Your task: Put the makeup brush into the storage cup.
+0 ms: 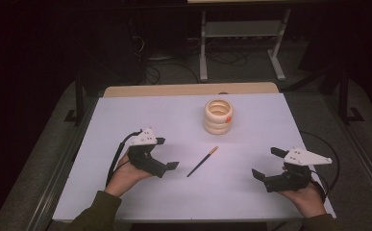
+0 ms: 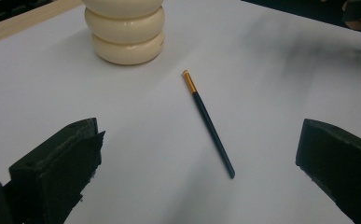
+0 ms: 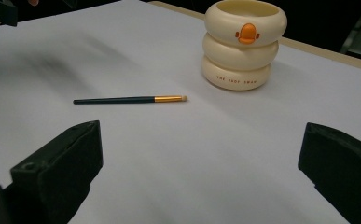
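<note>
One slim brush (image 1: 202,162), dark handle, gold ferrule and pale tip, lies flat mid-surface at 6 o'clock from the glossy cream ringed holder (image 1: 218,117); left tool (image 1: 166,153) and right tool (image 1: 268,163) gape empty.

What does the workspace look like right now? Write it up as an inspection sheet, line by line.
Surface: white sheet over a wooden table; flat, no spills seen.
Job's things: thin dark brush with a gold band lies flat mid-table, between the two grippers, touched by neither. Cream ringed holder with an orange duck-bill mark stands upright beyond it, apart from the brush.
Clutter: nothing seen.
Grippers: left gripper and right gripper each held in a hand just above the sheet, jaws wide apart and holding nothing.
Cables: one black cable trails from the left gripper, another loops by the right; both away from the brush.
Surroundings: dark floor, a metal frame and loose cords behind the table.
</note>
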A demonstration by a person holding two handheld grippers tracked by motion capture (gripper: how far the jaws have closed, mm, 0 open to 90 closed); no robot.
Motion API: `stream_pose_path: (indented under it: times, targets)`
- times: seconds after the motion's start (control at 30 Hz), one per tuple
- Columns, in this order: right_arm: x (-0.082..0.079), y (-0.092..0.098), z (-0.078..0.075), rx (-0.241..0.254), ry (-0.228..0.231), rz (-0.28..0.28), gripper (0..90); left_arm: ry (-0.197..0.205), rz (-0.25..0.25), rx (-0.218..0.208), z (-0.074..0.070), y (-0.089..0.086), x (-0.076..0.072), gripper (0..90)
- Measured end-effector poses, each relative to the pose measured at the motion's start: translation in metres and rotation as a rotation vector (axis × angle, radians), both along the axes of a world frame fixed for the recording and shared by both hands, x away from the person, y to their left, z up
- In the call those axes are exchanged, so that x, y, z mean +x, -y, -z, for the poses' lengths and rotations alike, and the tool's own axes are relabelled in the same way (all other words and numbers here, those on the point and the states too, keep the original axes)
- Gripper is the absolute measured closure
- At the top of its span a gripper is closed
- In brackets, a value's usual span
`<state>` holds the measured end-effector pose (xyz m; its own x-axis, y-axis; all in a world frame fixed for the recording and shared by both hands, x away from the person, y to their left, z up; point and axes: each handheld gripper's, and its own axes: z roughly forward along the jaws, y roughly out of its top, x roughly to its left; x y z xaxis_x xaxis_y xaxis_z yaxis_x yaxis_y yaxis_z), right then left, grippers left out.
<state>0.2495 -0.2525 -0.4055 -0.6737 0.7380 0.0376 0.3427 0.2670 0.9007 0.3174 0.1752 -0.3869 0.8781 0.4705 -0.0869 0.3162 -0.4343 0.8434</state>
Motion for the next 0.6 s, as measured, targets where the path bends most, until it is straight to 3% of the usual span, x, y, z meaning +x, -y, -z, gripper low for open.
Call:
stream_pose_path:
  times: [0.6]
  targets:
    - [0.001,-0.001,0.001,-0.004,0.002,-0.006,0.0,-0.003,0.030,0.019,0.001,0.025,0.006,0.0]
